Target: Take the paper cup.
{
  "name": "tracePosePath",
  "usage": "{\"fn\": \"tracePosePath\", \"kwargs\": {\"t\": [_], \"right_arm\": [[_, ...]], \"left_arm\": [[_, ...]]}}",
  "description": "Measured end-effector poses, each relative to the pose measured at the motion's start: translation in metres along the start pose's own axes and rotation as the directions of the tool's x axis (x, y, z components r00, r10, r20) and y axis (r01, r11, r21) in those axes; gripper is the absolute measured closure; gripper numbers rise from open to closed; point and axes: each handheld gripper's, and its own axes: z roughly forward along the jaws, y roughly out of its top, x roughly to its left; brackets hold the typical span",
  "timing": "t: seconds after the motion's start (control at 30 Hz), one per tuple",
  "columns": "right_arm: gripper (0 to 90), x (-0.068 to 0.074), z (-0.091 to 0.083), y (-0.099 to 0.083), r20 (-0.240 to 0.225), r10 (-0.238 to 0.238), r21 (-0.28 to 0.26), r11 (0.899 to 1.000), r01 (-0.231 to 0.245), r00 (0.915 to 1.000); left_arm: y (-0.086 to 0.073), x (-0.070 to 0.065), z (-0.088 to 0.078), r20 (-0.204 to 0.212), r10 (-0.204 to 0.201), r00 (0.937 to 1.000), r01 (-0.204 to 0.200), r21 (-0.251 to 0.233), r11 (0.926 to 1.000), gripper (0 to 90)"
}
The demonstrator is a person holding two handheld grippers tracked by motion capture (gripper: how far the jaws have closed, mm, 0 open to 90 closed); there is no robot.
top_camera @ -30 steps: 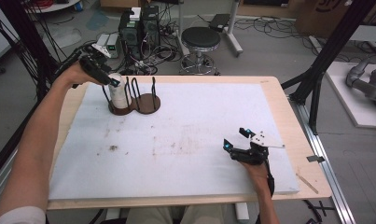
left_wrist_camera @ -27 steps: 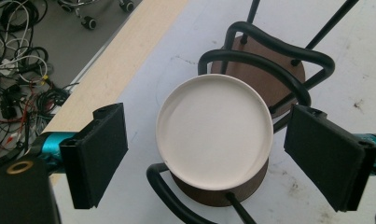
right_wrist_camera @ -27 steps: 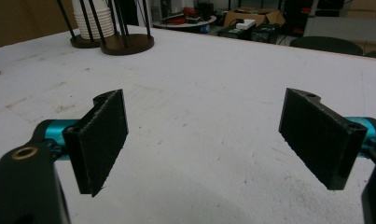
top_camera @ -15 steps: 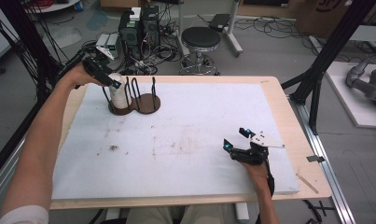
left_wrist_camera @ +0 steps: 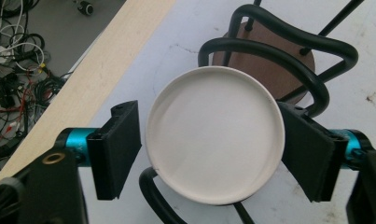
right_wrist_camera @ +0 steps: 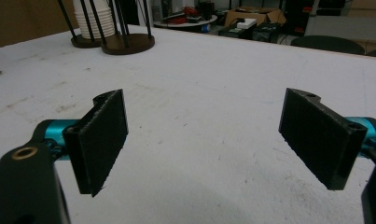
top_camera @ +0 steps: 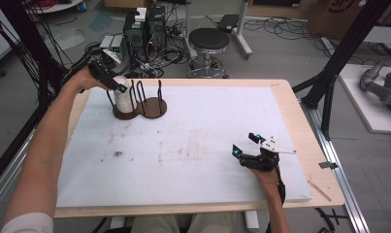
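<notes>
in the upper left of the high view, the left gripper (top_camera: 116, 86) hung over a stack of white cups (top_camera: 123, 98) standing in a black wire holder (top_camera: 140, 104) on the white table cover (top_camera: 193, 145). in the left gripper view its jaws had just been closing around the top cup's rim (left_wrist_camera: 215, 134); the right pad touched it, the left stood just apart. at lower right, the right gripper (top_camera: 245, 143) rested with jaws spread wide and nothing between them.

R gripper (right_wrist_camera: 203, 142) jaws wide apart, nothing btwn, low over white mat (right_wrist_camera: 213, 84). Far off at top left: cup stack (right_wrist_camera: 93, 18) in black wire rack (right_wrist_camera: 115, 29) w/ brown round bases.
</notes>
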Motion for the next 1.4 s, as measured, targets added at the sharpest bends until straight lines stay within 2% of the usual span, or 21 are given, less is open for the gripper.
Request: {"fn": "tracePosePath", "kwargs": {"t": [0.1, 0.37, 0.53, 1.4], "right_arm": [[15.7, 0.0, 0.0, 0.0, 0.0, 0.001, 0.001, 1.0, -0.001, 1.0], [15.8, 0.0, 0.0, 0.0, -0.001, -0.003, 0.002, 1.0, 0.003, 1.0], [15.8, 0.0, 0.0, 0.0, -0.001, -0.002, 0.002, 1.0, 0.002, 1.0], [15.7, 0.001, 0.0, 0.0, 0.0, -0.005, 0.004, 1.0, 0.005, 1.0]], "left_arm": [[0.001, -0.001, 0.0, 0.003, 0.002, 1.0, -0.002, 0.0, 1.0, 31.2], [0.002, -0.002, -0.002, 0.0, -0.011, 0.9999, 0.011, 0.007, 0.9999, 32.5], [0.002, -0.002, -0.004, -0.004, -0.02, 0.9998, 0.02, -0.009, 0.9998, 32.8], [0.005, -0.007, -0.034, -0.047, -0.04, 0.9981, 0.036, -0.072, 0.9967, 33.6]]}}
